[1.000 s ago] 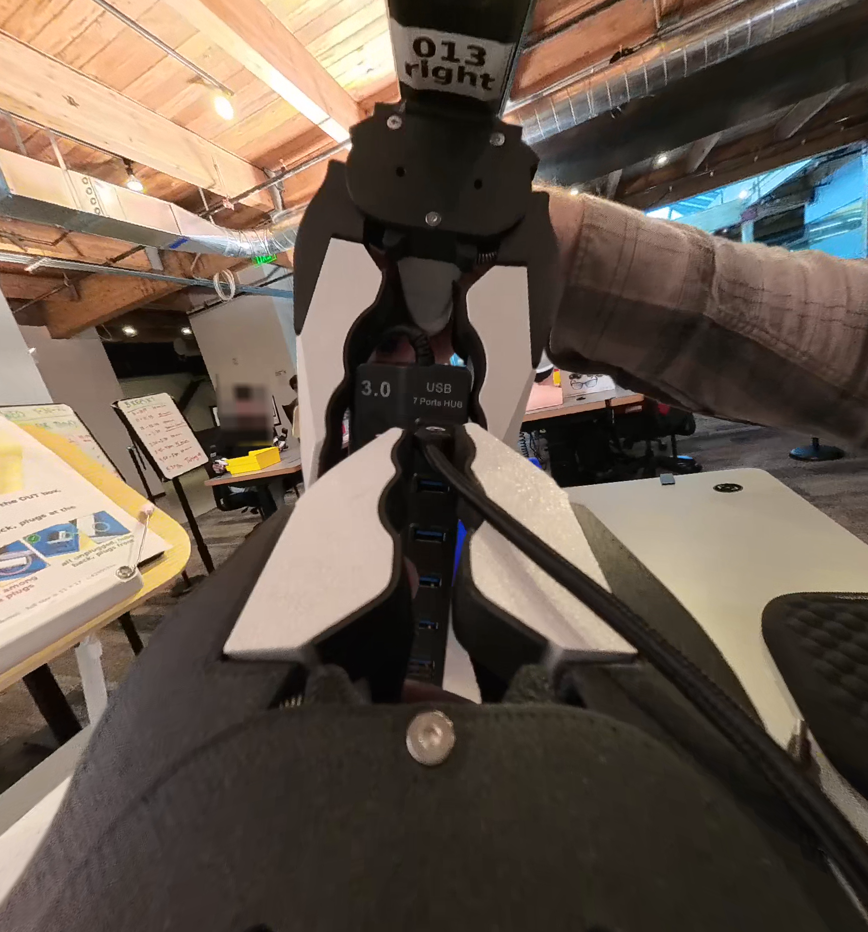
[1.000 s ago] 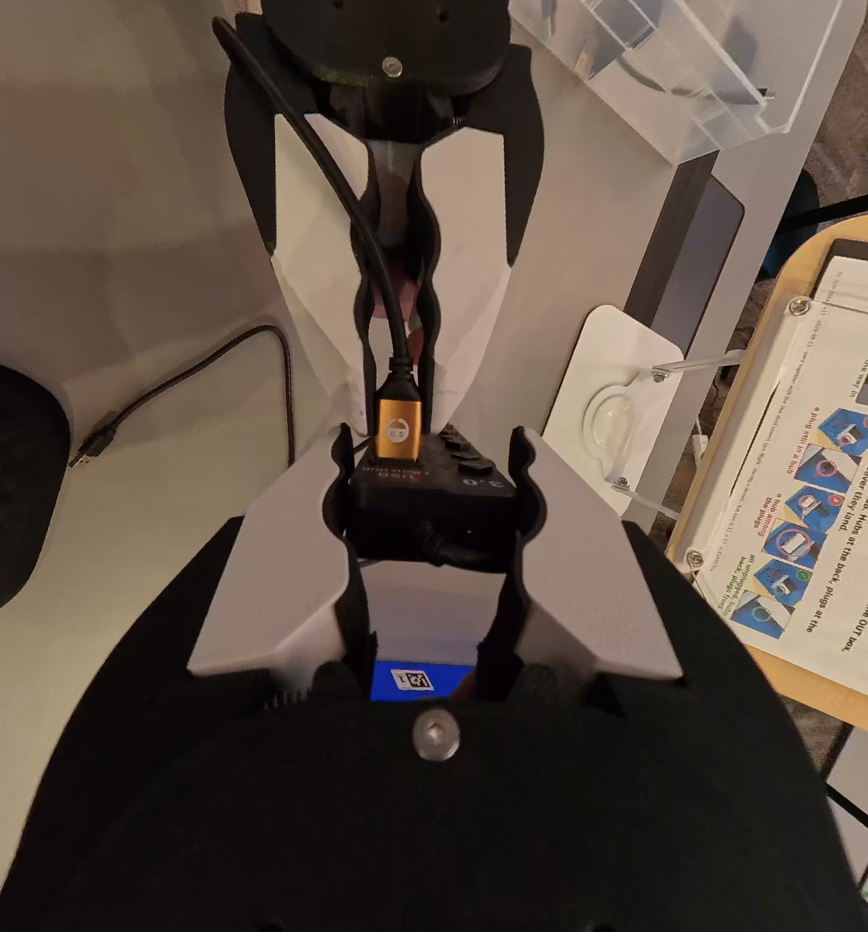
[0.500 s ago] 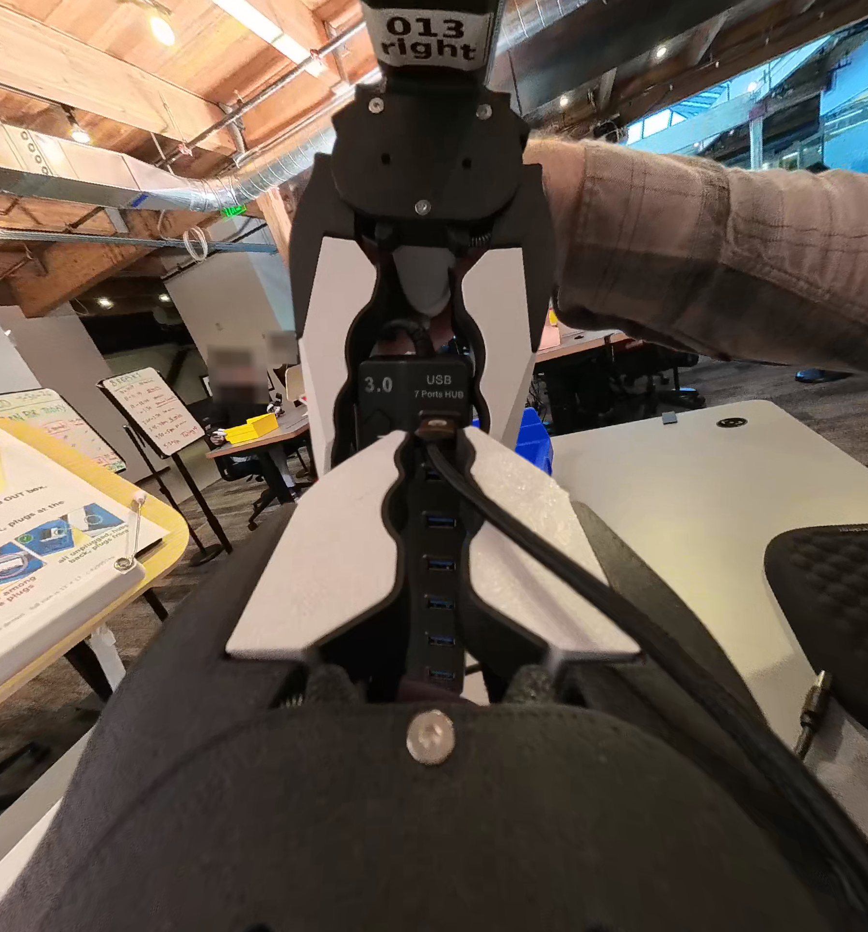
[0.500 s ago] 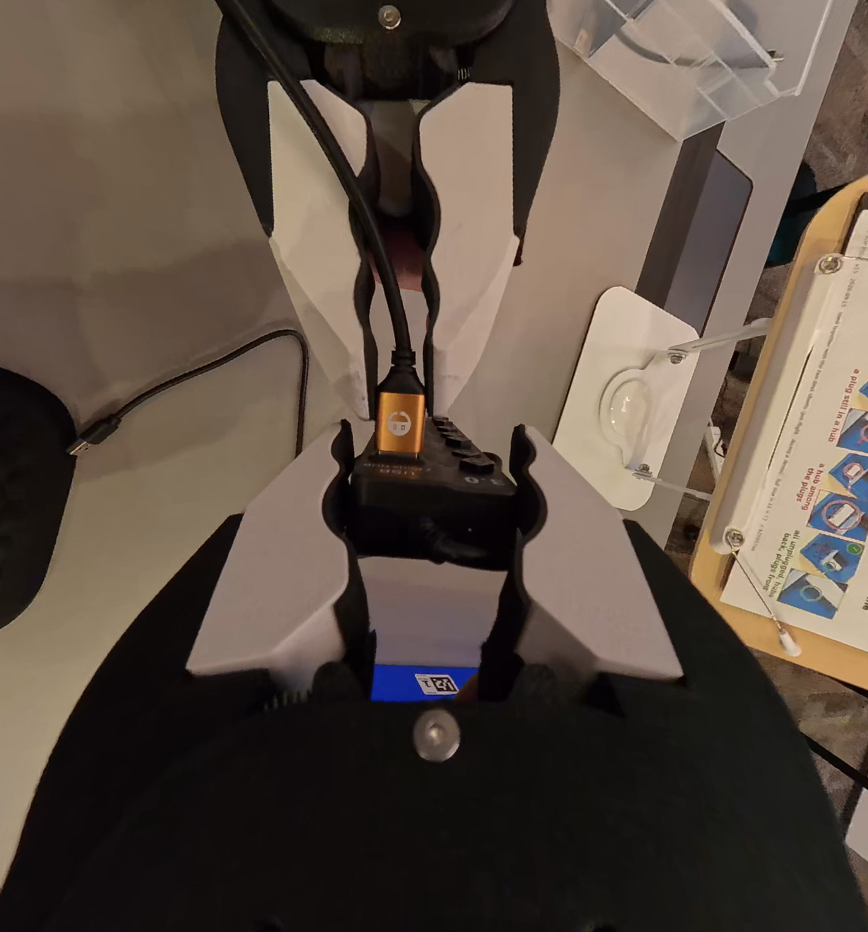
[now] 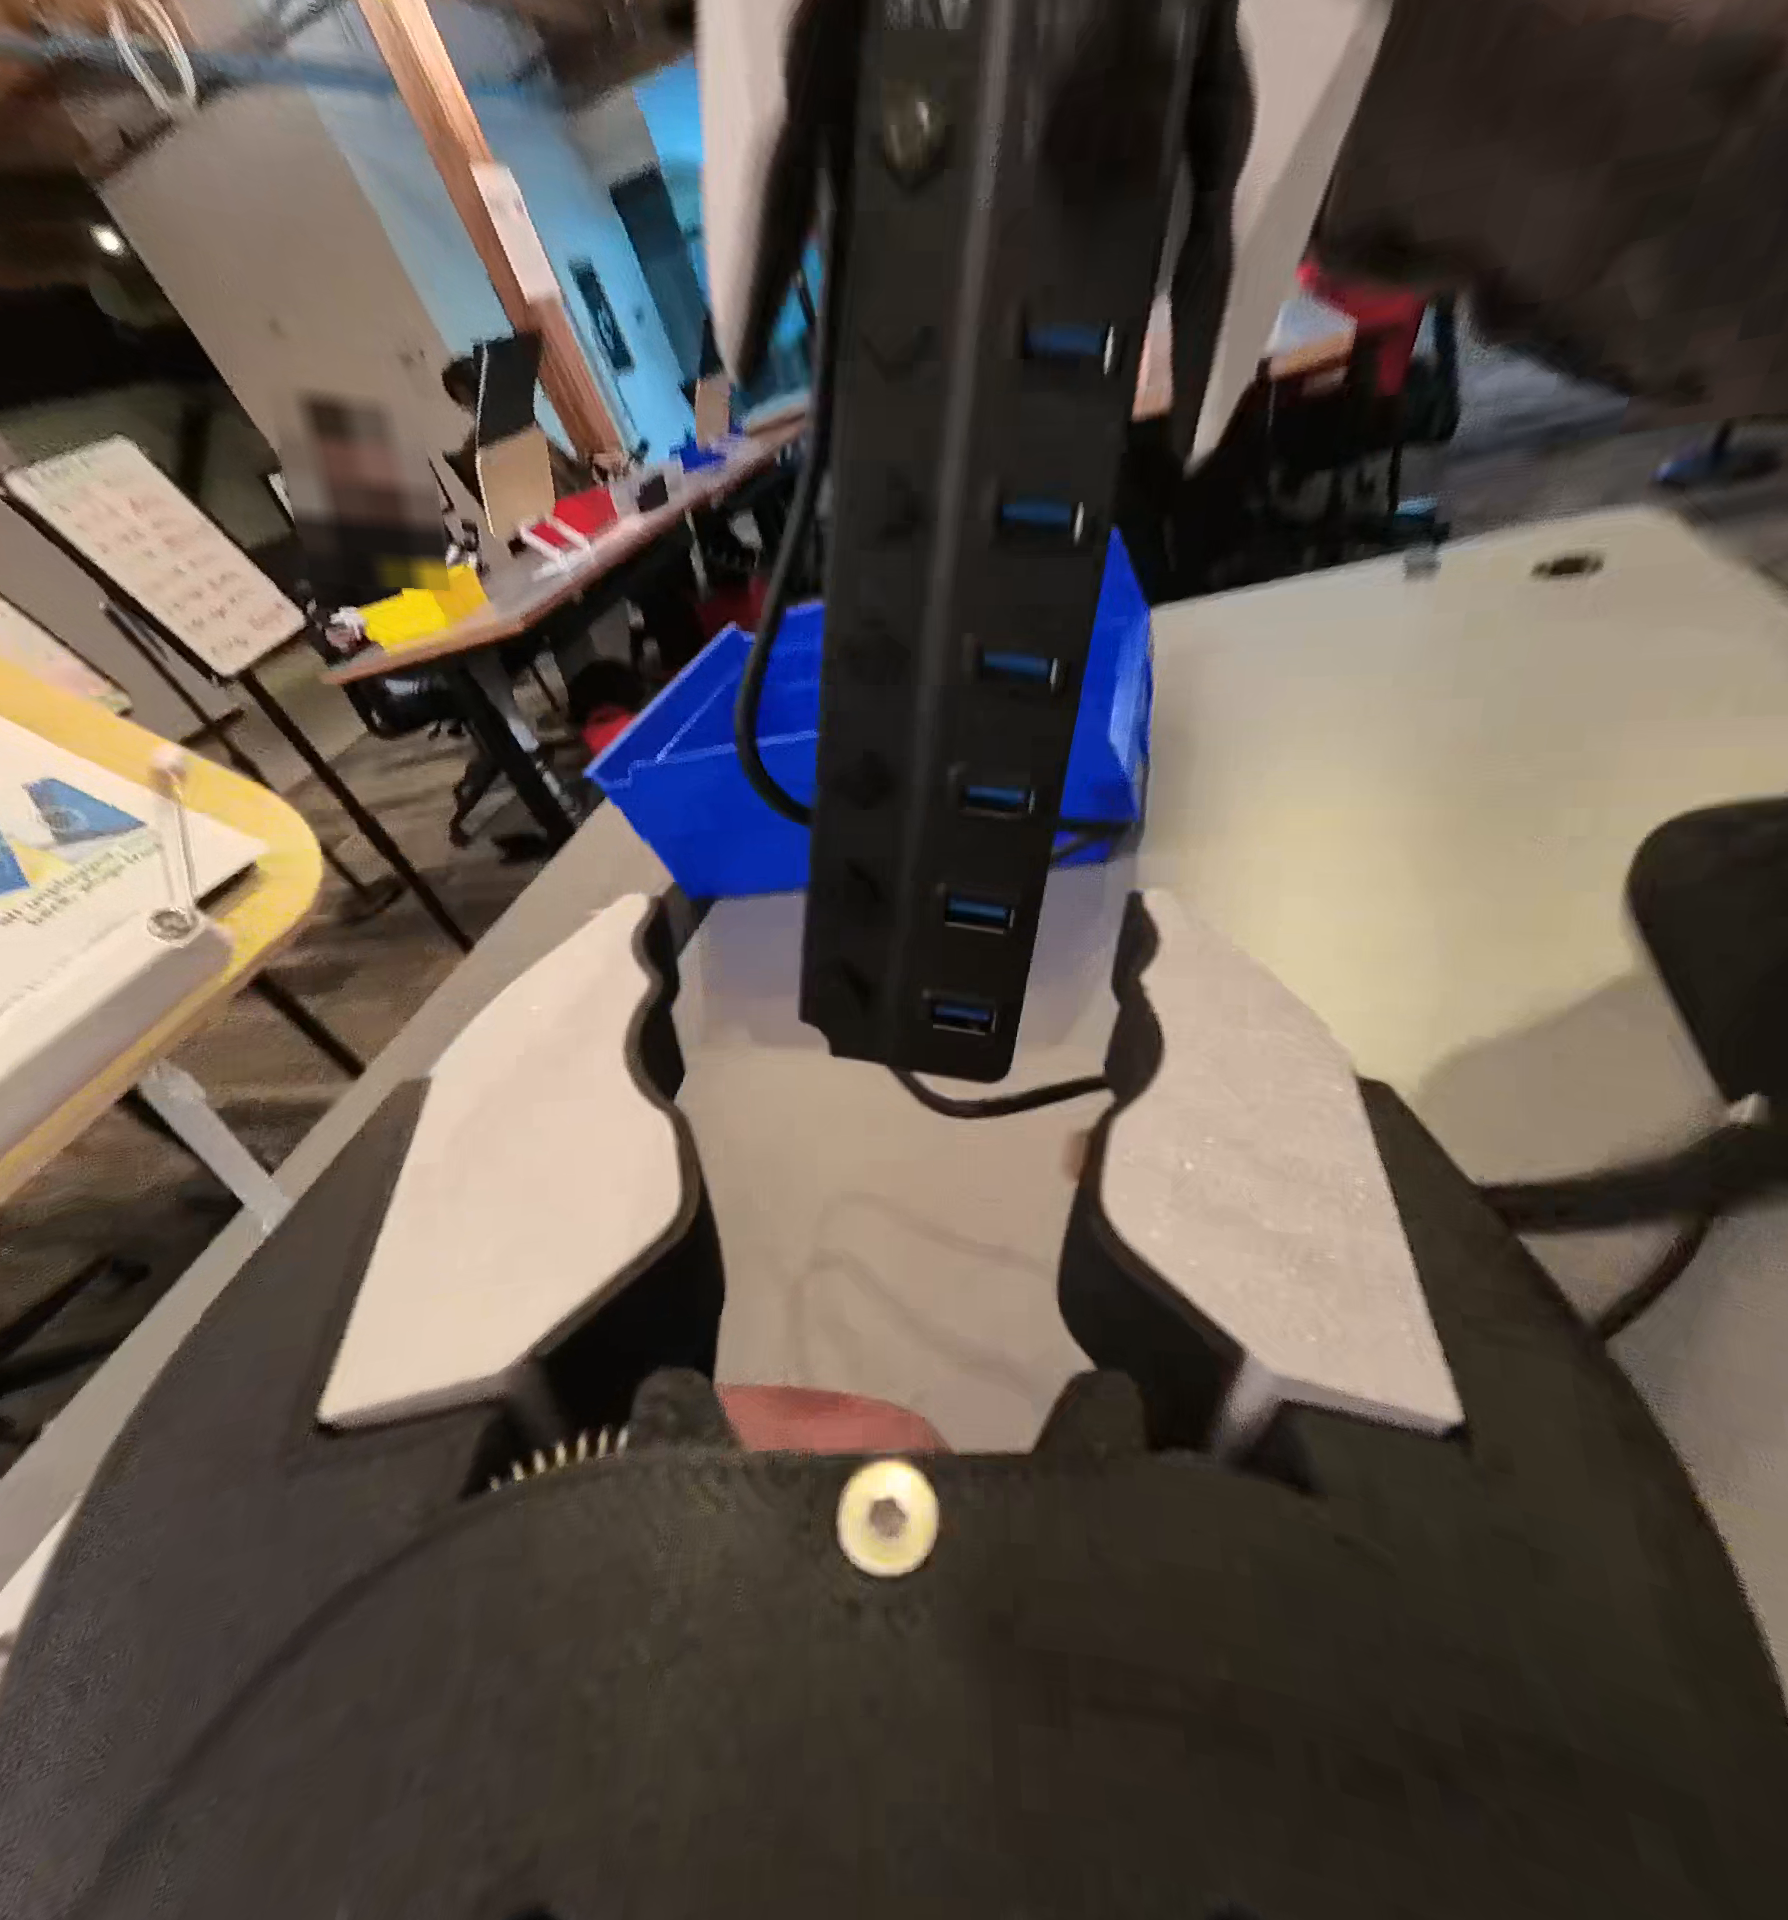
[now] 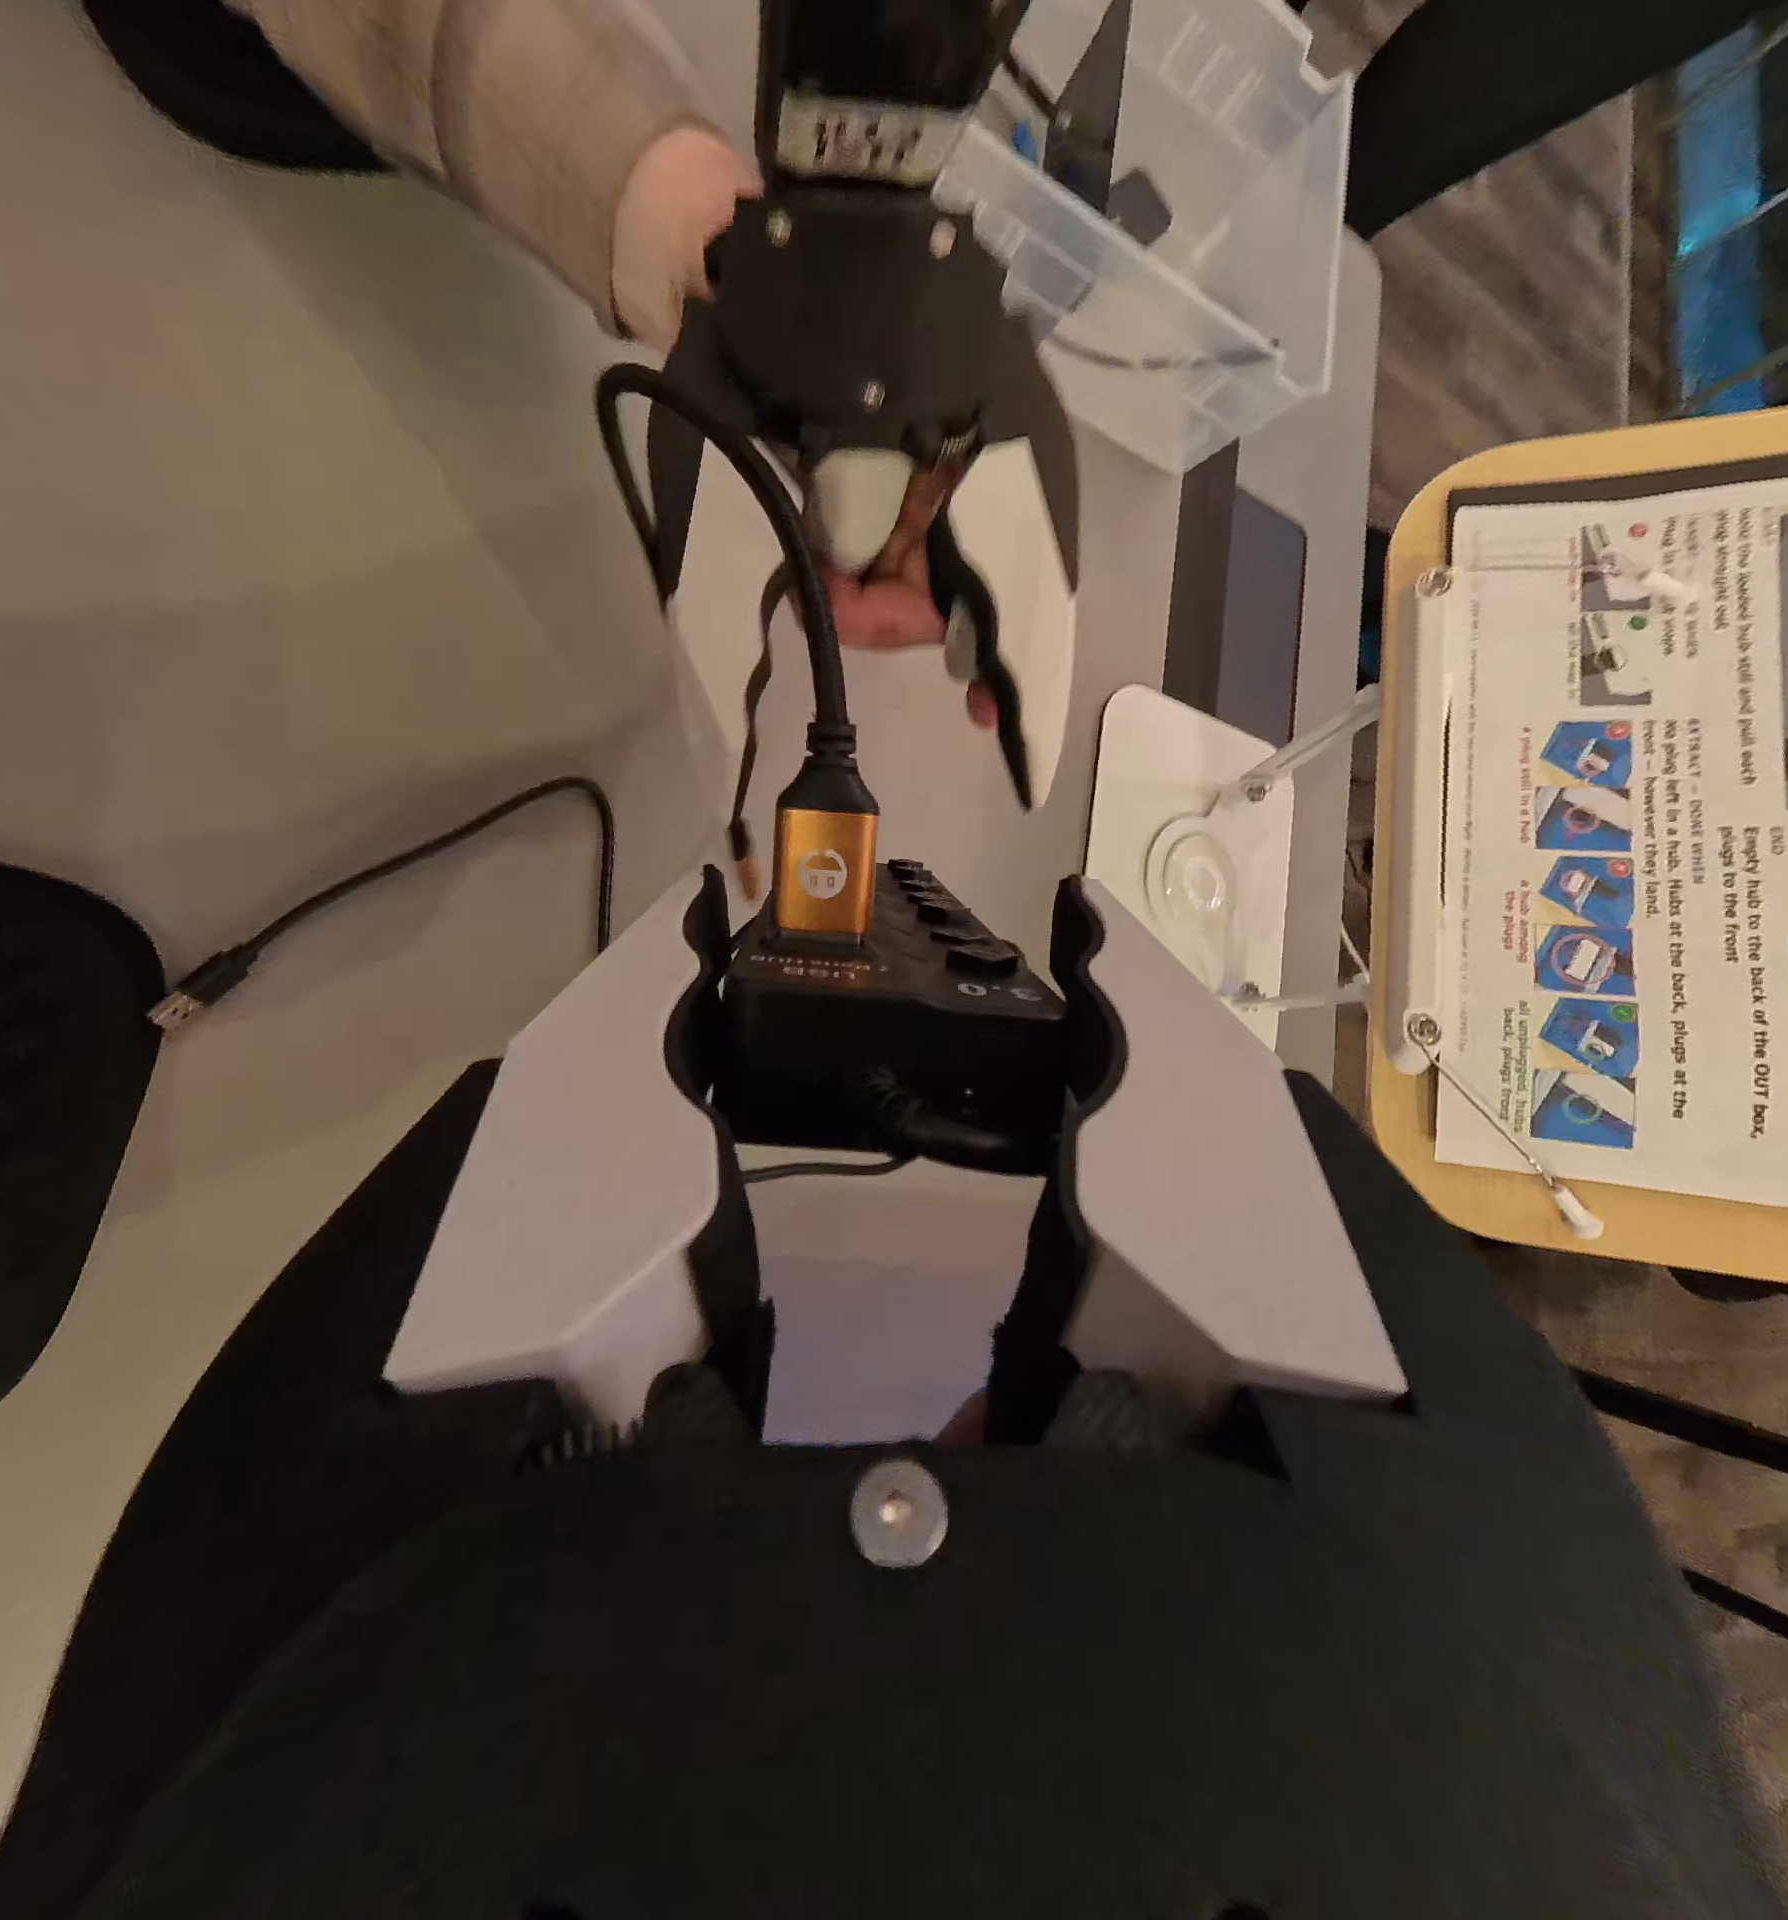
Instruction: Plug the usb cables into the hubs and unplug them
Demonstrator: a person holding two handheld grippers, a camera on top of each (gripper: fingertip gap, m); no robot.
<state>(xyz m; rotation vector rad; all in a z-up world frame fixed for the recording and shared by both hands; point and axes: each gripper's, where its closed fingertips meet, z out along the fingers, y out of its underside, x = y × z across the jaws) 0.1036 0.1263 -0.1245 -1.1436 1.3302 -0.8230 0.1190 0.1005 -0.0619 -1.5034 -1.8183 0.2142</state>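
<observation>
While right claw (image 6: pixel 885 961) clamps hub (image 6: pixel 895 1023), your left claw (image 5: pixel 895 997) gapes wide, empty. Orange plug (image 6: pixel 825 868) seated at 12 o'clock; regrip it, pull straight.

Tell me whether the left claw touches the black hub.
Apart. In the left wrist view the left claw is open, bare table showing between each finger and the hub.

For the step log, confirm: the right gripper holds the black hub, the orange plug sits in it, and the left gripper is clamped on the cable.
Wrong on one count: the left gripper is open, gripping nothing, as the left wrist view shows. The right gripper holds the black hub, orange plug seated.
</observation>
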